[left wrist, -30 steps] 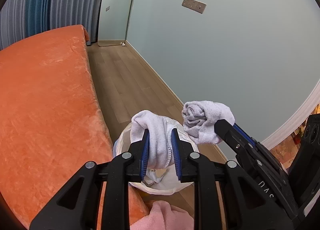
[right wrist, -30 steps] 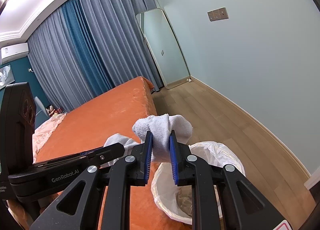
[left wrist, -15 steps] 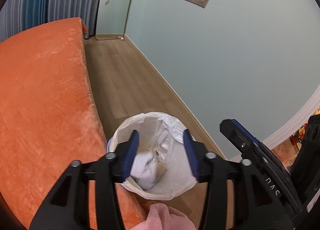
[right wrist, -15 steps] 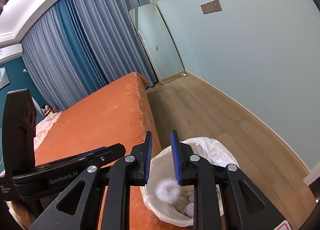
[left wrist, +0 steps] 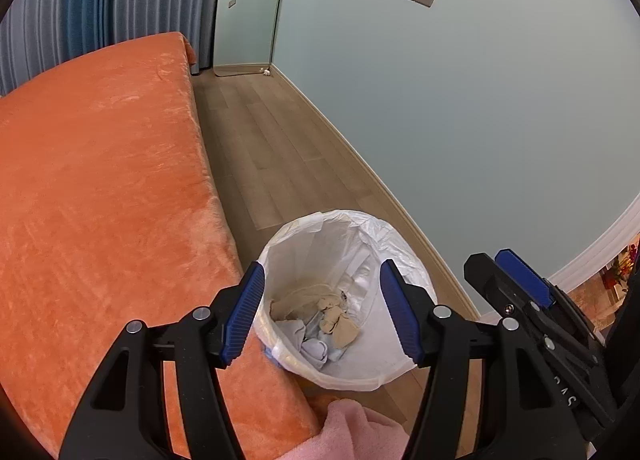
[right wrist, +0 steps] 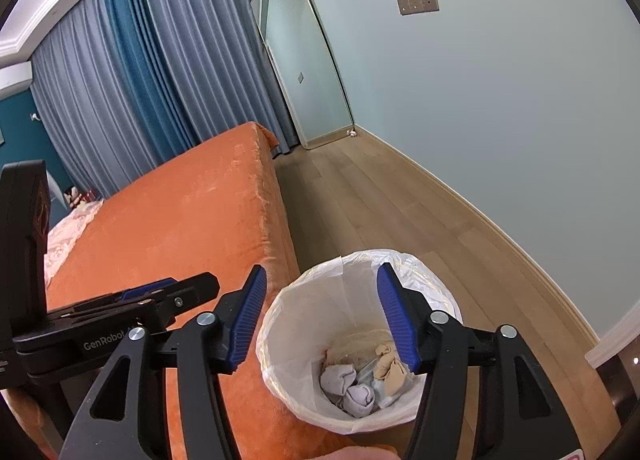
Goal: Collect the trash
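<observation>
Both my grippers hang over the bin with nothing in them: my left gripper [left wrist: 322, 314] has its jaws spread wide, and my right gripper [right wrist: 320, 314] is spread just as wide. At about 6 o'clock in the left view, a pink cloth [left wrist: 352, 430] lies nearest to me; I cannot tell whether it is trash.

Directly between my fingertips sits the trash bin [right wrist: 436, 296], lined with a thin white bag and touching the edge of the orange bed [right wrist: 180, 228] at its 9 o'clock. At the bottom lie two balled grey-white socks [right wrist: 348, 386] and a crumpled tan one [right wrist: 390, 372], touching one another.

I judge these light, soft and squashy, not fragile; a pinch across the middle of a bundle would hold. The liner looks slippery and easy to snag.

Farther off, at 12 o'clock, a mirror [right wrist: 308, 68] leans on the wall.
</observation>
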`<state>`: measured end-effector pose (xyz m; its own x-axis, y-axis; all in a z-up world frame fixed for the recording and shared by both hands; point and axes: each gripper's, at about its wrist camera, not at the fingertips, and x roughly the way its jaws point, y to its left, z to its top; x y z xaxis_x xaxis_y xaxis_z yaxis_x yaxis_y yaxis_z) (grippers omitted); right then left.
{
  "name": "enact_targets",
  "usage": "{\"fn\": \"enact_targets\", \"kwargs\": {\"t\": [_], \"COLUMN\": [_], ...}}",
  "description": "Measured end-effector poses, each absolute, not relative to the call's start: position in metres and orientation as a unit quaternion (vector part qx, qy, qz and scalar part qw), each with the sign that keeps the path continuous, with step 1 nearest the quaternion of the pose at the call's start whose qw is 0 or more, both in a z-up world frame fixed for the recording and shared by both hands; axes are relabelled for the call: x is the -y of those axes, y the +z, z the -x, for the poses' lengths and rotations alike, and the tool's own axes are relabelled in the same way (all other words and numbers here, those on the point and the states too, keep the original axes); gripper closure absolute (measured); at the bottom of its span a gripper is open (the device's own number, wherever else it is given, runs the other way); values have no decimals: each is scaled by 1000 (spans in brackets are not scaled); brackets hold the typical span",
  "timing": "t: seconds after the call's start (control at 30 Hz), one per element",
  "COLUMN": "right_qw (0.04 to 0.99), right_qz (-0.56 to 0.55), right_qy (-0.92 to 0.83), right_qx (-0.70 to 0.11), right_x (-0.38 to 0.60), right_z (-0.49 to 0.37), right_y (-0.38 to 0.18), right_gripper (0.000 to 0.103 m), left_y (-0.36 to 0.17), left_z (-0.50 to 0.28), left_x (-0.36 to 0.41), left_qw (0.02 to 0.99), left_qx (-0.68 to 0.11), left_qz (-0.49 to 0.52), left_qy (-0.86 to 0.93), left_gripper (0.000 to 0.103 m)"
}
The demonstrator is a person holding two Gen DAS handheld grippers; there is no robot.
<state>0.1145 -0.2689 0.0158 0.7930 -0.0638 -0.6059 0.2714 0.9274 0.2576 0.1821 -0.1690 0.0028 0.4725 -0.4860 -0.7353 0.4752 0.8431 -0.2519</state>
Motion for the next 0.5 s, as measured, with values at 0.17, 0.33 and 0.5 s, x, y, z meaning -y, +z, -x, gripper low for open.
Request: {"fn": "enact_targets", "kwargs": {"t": [0.17,0.33,0.5], "right_qw": [929,927,923], "right_qz": [-150,-139,-136], "right_qy": [-99,-106,-110], "right_qx": [-324,-332,-341], "right_x": [259,248,245], "right_z": [-112,-107,-103], "right_y": [12,11,8], "right_gripper": [39,30,24], "left_y": [4,1,-2], "left_z": [-174,-166,-158], "left_x": [154,141,132], "left_qw": [867,875,884], "left_qx": [-424,-422,-417], "left_qz": [1,-16,-41], "left_qy": [-261,-236,-209], "left_gripper": [37,34,26]}}
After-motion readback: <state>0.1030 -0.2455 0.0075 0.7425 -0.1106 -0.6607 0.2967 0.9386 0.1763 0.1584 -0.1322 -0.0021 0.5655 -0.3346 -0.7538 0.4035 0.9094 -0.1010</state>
